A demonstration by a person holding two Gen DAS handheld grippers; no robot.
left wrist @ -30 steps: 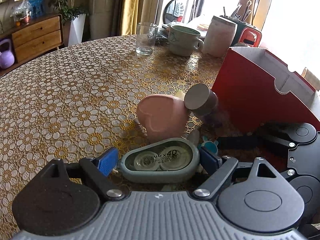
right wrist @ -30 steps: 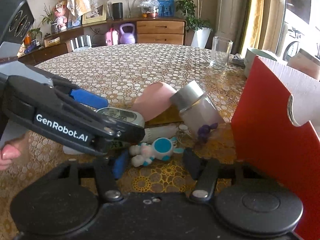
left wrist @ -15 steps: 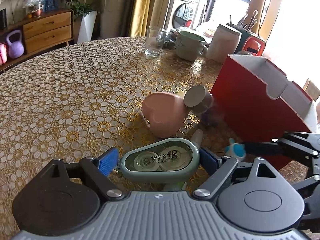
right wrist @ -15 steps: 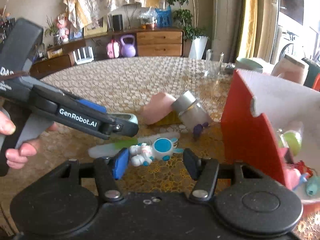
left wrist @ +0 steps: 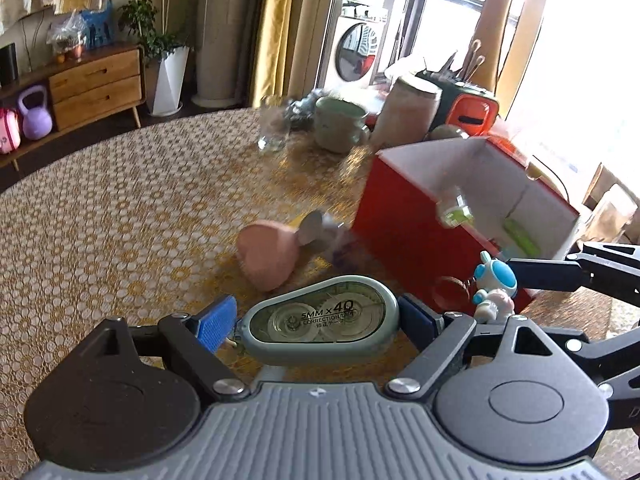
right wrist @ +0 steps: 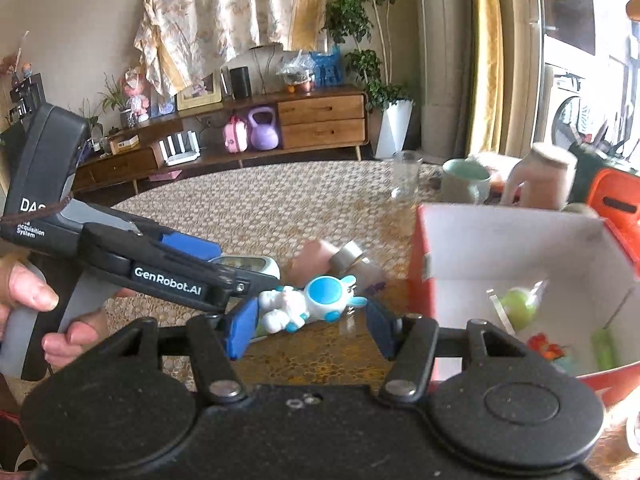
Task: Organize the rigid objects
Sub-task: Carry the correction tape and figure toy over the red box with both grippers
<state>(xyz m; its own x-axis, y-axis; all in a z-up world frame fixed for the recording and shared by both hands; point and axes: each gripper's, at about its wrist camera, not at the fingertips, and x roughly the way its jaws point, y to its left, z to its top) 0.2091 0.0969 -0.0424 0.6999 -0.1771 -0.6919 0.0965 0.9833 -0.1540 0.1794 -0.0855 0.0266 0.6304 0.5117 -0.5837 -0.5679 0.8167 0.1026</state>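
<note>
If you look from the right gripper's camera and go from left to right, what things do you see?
Person's hand → left gripper holding the correction tape → blue-and-white astronaut toy in the right gripper → red box → green things inside it.

Black left gripper (right wrist: 240,276) lettered GenRobot.AI, blue-padded fingers (left wrist: 216,322), silver screws

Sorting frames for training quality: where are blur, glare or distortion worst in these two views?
Left wrist view: window glare whitens the upper right; the pink cup, glass and red box are motion-smeared, while the correction tape stays sharp. Right wrist view: fisheye bends the sideboard; the mug is blurred.
</note>
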